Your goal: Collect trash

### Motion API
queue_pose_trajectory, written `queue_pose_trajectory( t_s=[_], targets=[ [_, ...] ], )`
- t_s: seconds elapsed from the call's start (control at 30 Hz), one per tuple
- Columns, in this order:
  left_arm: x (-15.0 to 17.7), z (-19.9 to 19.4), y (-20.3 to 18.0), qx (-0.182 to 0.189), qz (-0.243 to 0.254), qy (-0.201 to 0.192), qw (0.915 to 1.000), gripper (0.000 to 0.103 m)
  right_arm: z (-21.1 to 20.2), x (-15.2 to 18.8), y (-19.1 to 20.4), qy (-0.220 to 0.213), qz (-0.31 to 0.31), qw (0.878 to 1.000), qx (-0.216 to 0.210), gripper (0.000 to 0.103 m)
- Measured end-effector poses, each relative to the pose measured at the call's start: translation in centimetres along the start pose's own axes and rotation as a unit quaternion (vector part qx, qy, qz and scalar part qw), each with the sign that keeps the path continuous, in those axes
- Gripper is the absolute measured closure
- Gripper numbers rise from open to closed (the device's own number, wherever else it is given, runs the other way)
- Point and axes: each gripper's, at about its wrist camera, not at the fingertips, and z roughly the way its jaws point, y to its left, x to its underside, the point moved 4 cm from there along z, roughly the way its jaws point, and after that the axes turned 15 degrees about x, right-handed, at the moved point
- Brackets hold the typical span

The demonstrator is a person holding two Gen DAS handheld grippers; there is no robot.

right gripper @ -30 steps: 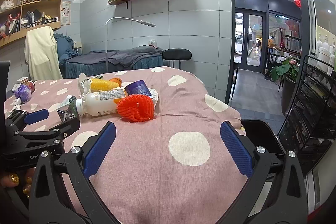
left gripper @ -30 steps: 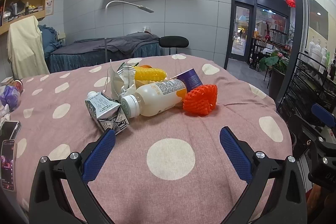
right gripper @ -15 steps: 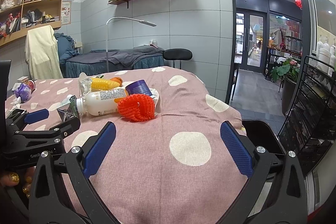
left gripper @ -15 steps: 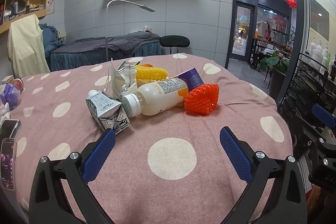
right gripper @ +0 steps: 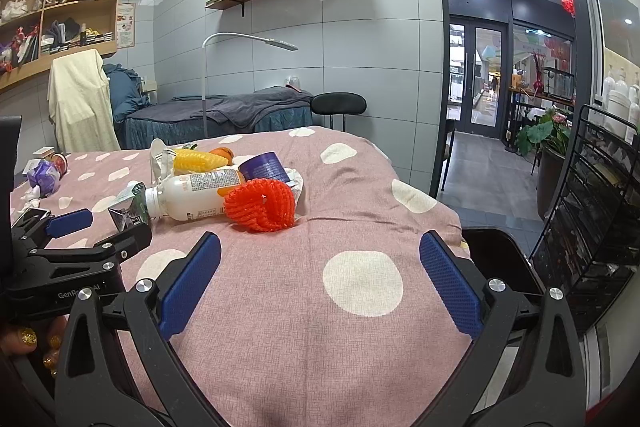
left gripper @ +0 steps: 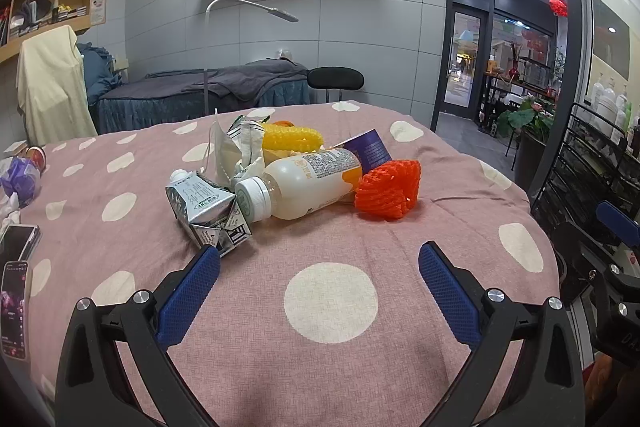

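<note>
Lining up on the trash pile [left gripper: 288,179]

I am holding my left gripper [left gripper: 318,267] and right gripper [right gripper: 320,259] wide and empty, near it, ready to grab.

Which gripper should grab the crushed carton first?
Left, probably. The left gripper is open with one fingertip right beside the crushed carton. The right gripper faces bare cloth, nearer the orange foam net.

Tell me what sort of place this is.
Probably a beauty or massage salon: a treatment bed draped in grey stands under a floor lamp, and pump bottles fill a rack by glass doors.
</note>
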Motion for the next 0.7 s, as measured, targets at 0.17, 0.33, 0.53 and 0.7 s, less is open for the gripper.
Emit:
queue_pose_trajectory(
  t_s=[0.17, 0.33, 0.53, 0.7],
  targets=[
    [0.0, 0.0, 0.01, 0.0, 0.0, 0.0, 1.0, 0.006, 0.01, 0.0, 0.0, 0.0, 0.001, 1.0, 0.0, 0.005],
    [0.09, 0.07, 0.08, -0.002, -0.002, 0.0, 1.0, 0.006, 0.03, 0.01, 0.02, 0.001, 0.001, 1.0, -0.001, 0.005],
    [0.12, 0.17, 0.14, -0.003, -0.004, 0.0, 1.0, 0.006, 0.09, 0.04, 0.08, 0.0, 0.001, 1.0, -0.001, 0.005],
    [0.12, 0.19, 0.19, -0.003, -0.005, 0.0, 1.0, 0.006, 0.12, 0.09, 0.12, 0.001, 0.001, 1.0, -0.001, 0.005]
  ],
)
